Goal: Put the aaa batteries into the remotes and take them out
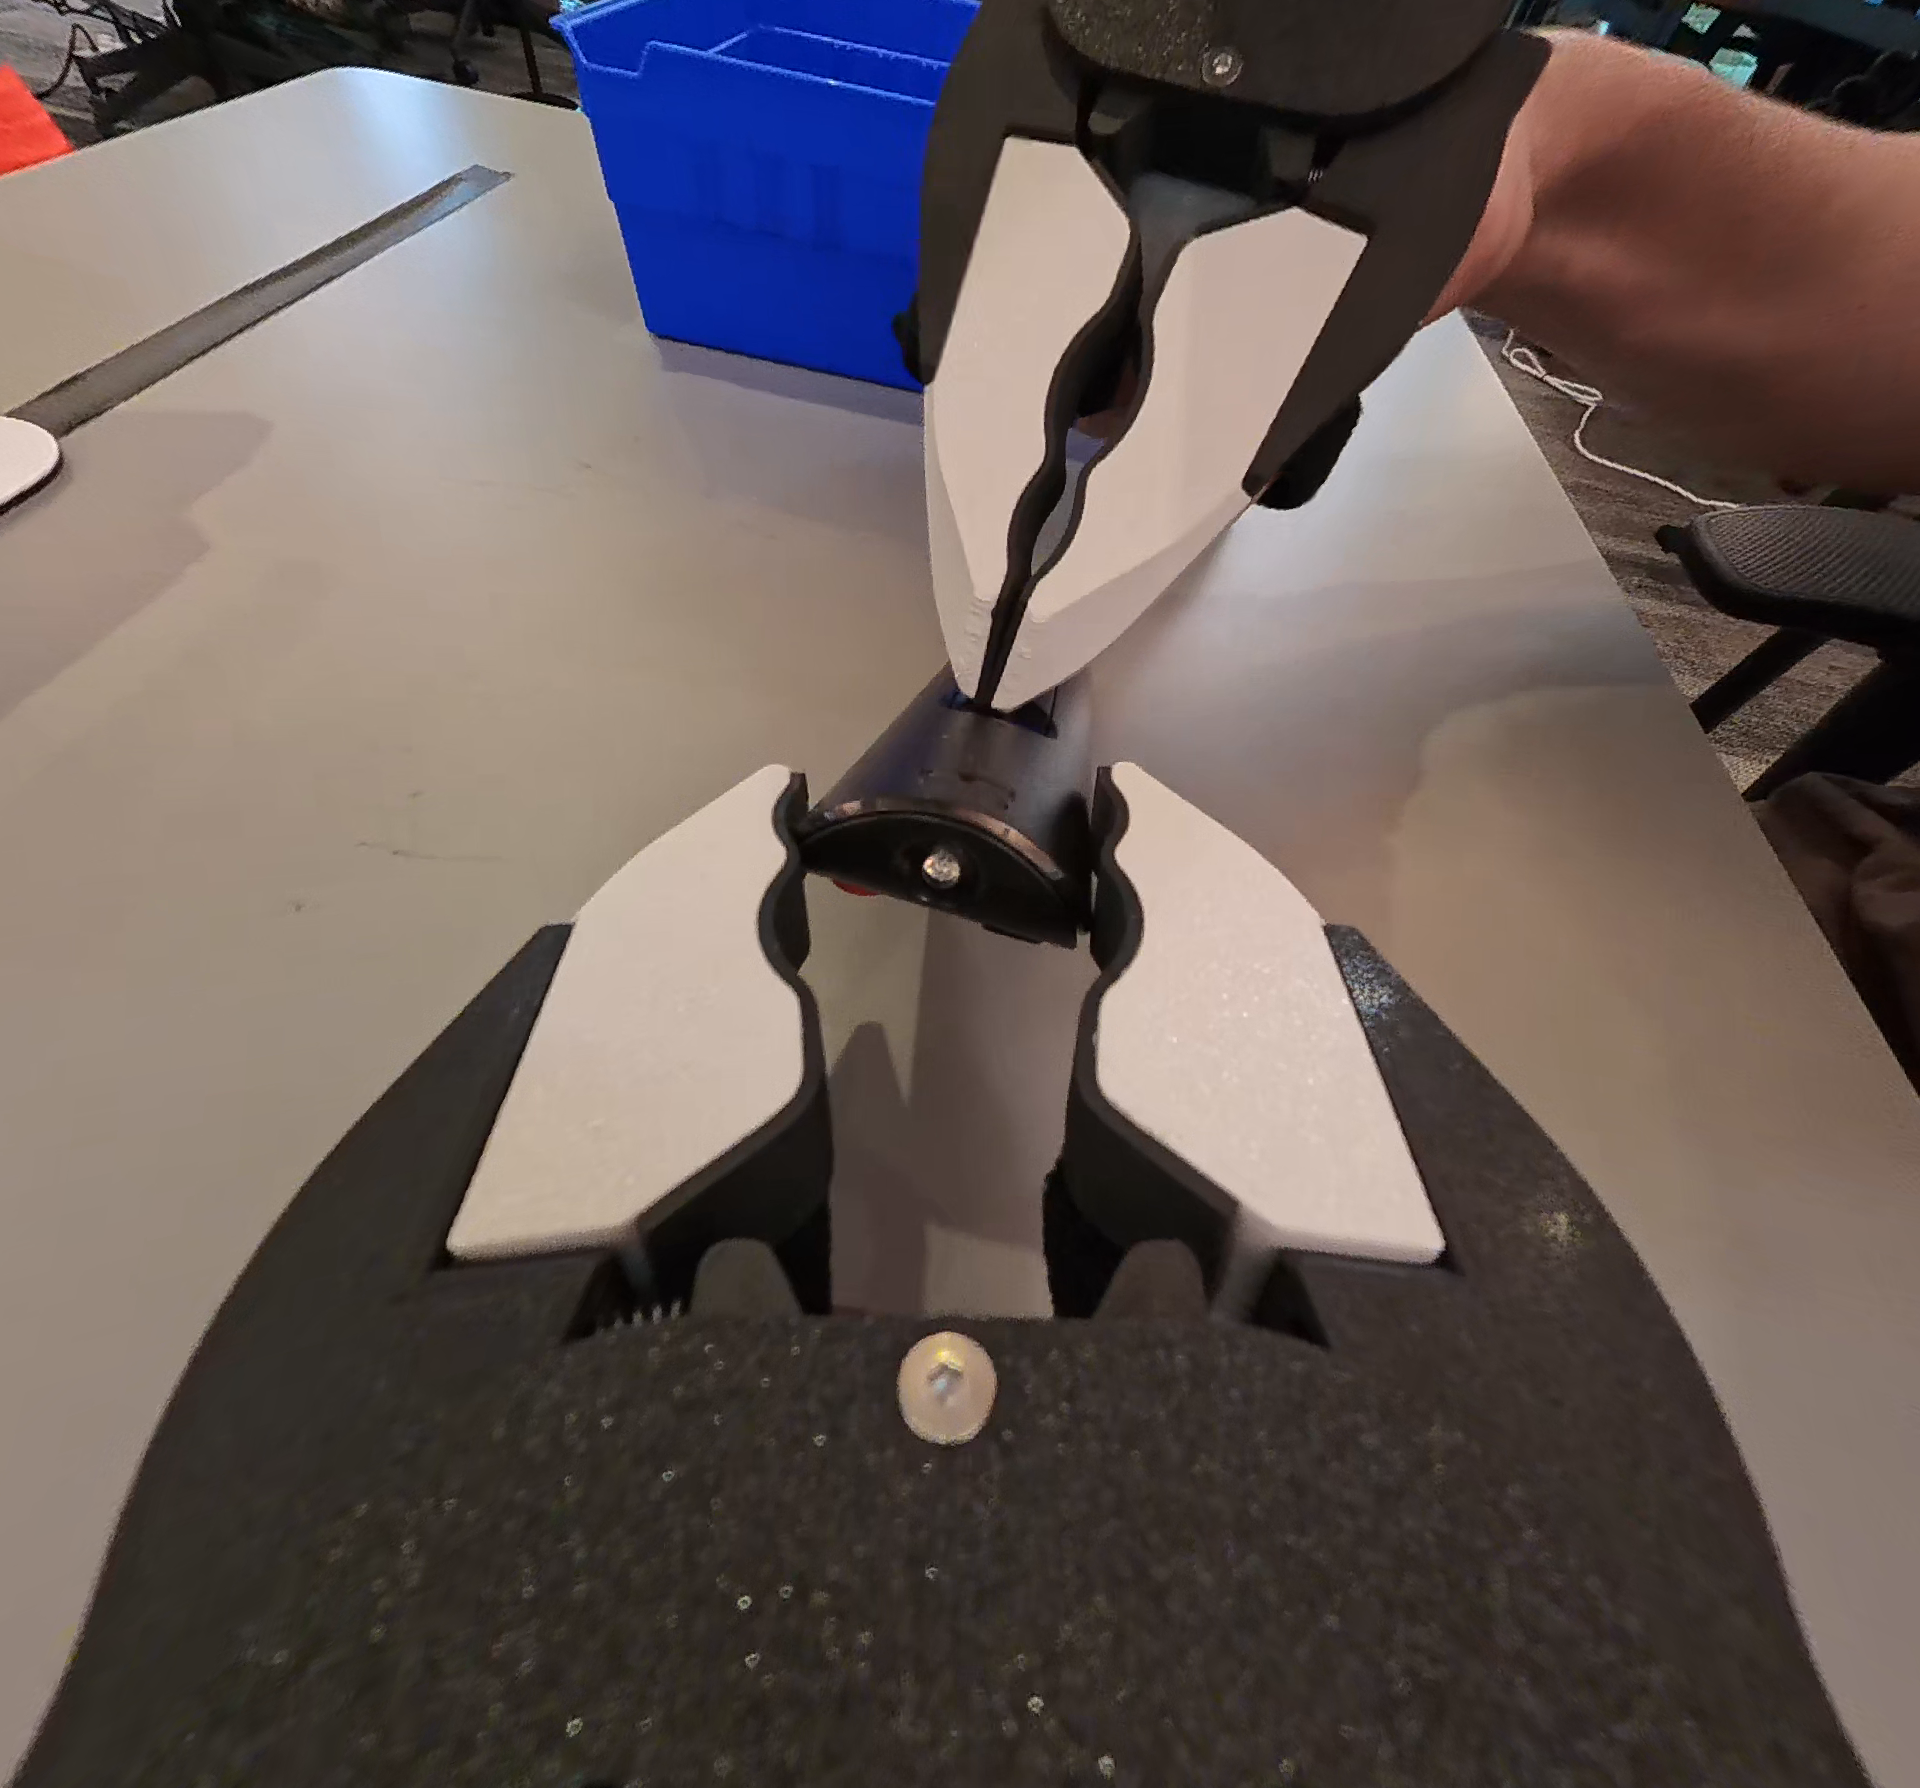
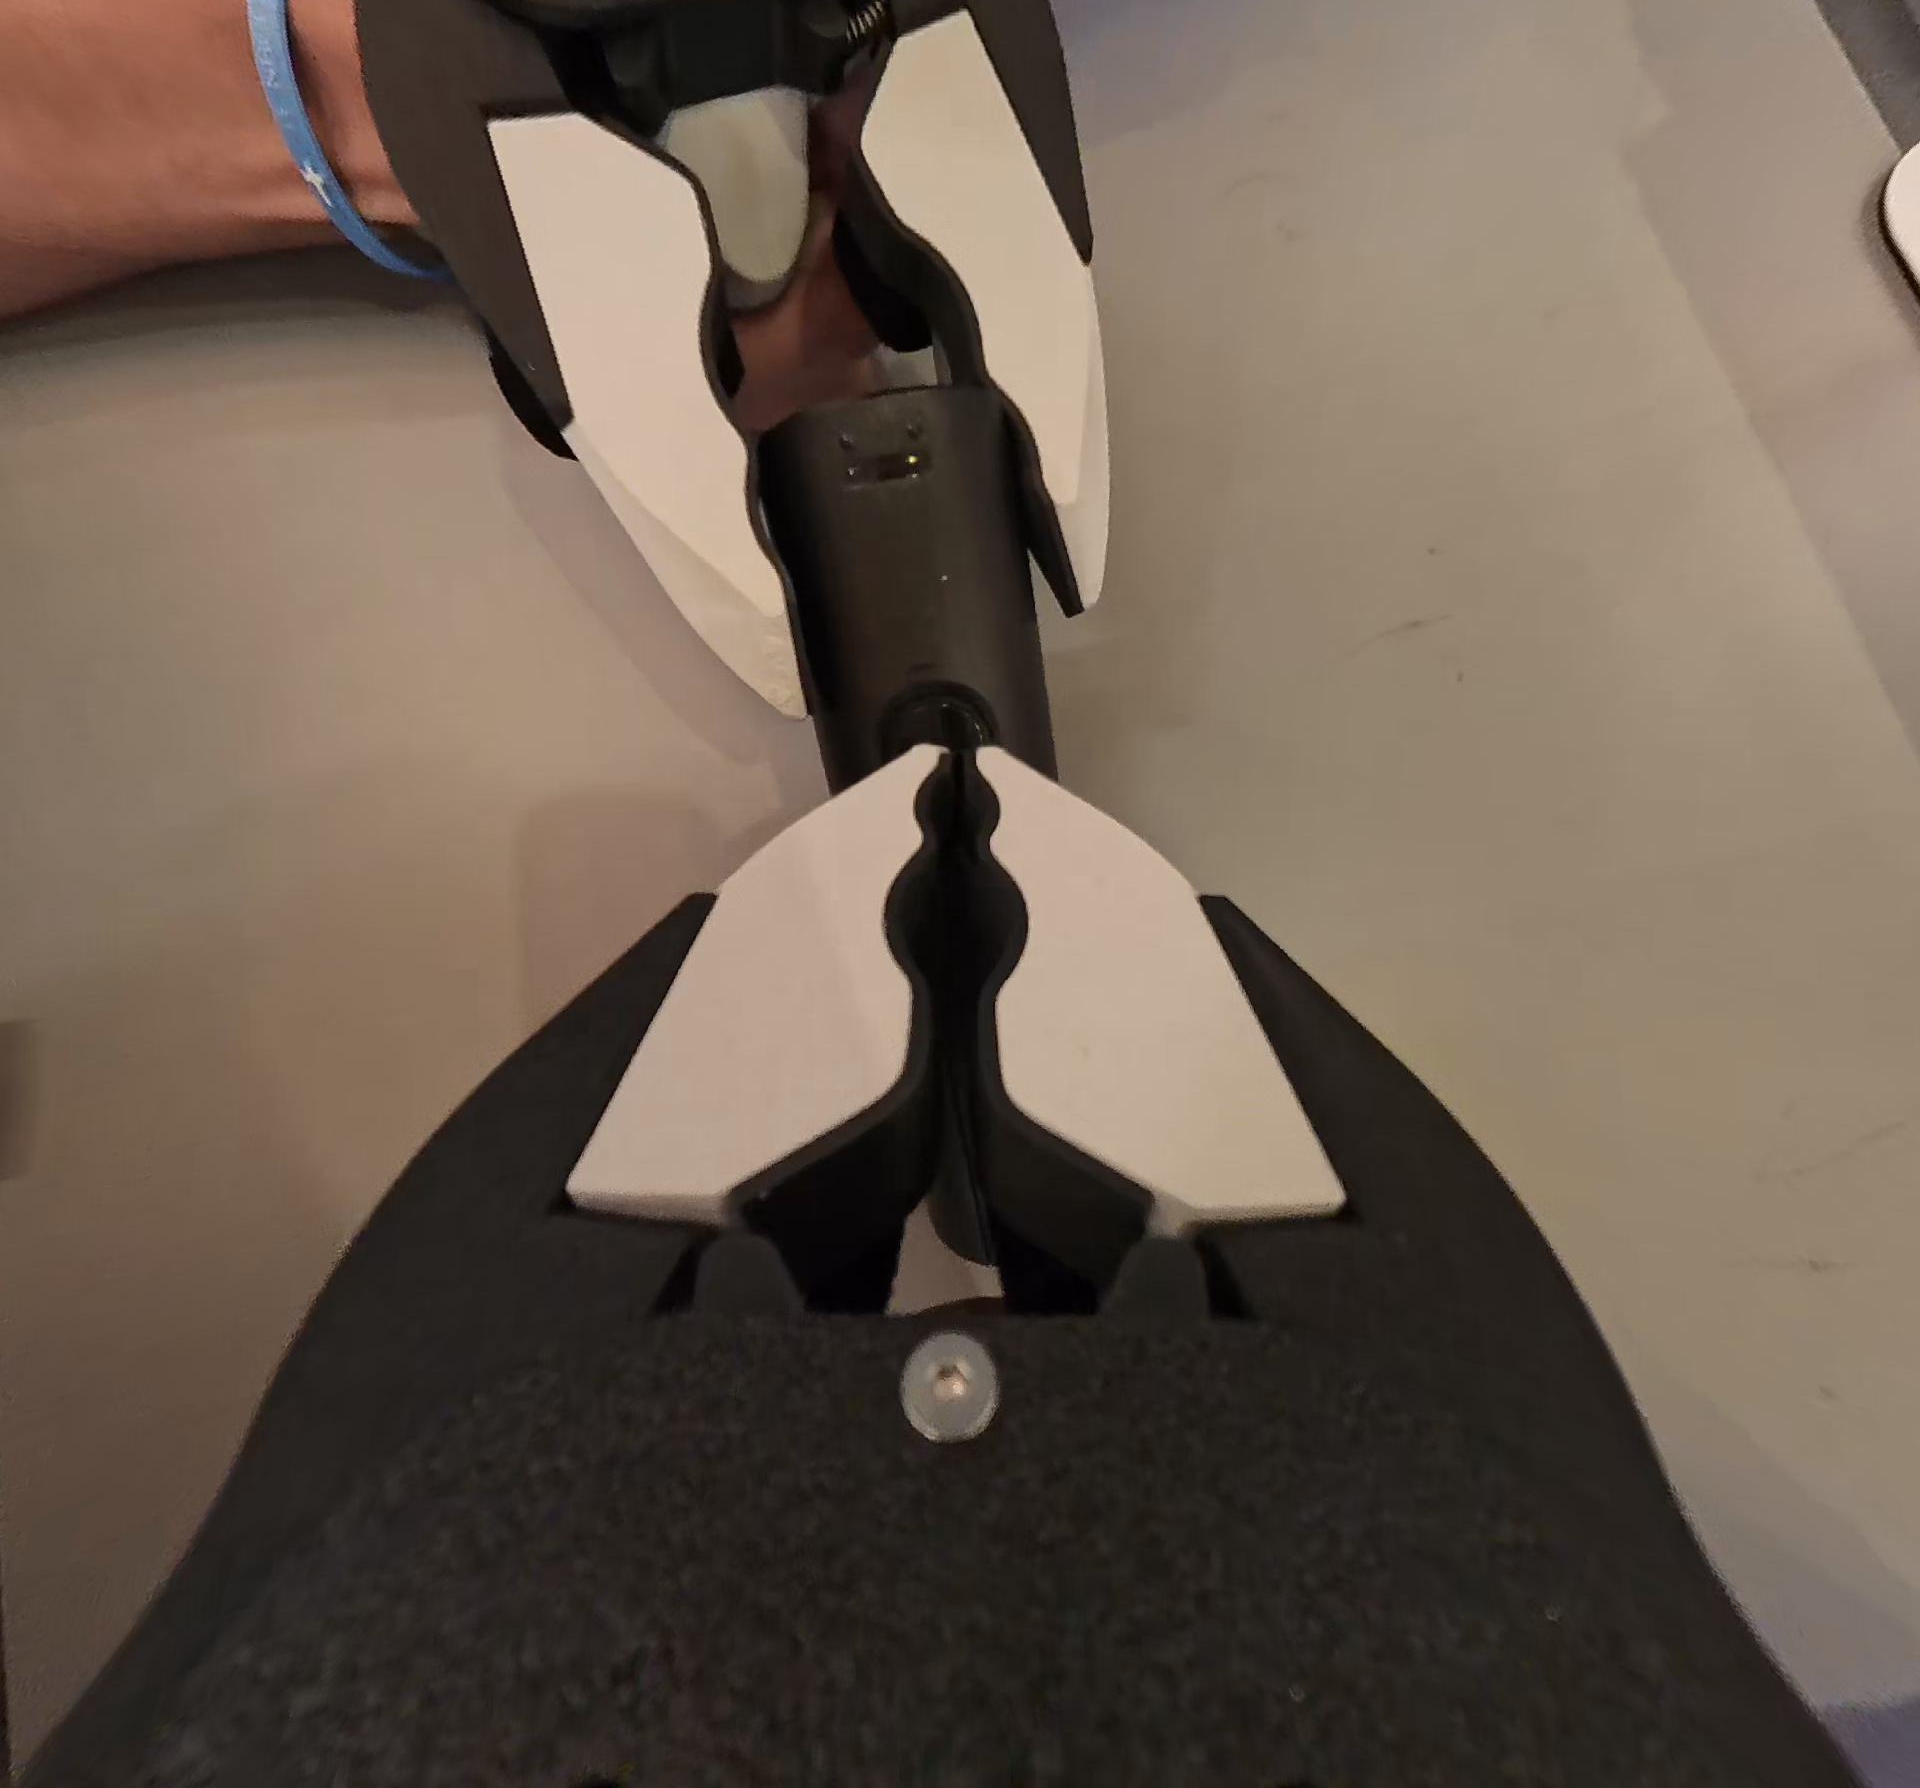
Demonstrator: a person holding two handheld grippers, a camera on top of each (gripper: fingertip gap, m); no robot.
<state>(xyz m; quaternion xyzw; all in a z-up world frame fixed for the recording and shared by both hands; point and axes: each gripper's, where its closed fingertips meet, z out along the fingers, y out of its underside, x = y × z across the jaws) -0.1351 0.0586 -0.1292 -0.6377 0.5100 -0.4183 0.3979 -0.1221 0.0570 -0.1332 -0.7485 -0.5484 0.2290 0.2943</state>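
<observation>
The remote [image 1: 951, 819] is black and lies on the grey table [image 1: 416, 699], between the tips of my two tools. My left gripper [image 1: 943, 808] is partly open and its two fingers clamp the sides of the remote at the near end. My right gripper [image 1: 997, 694] comes from the far side with its fingers pressed together; the tips touch the top of the remote. I cannot tell if they pinch something. Behind stands a blue bin [image 1: 758, 180].
</observation>
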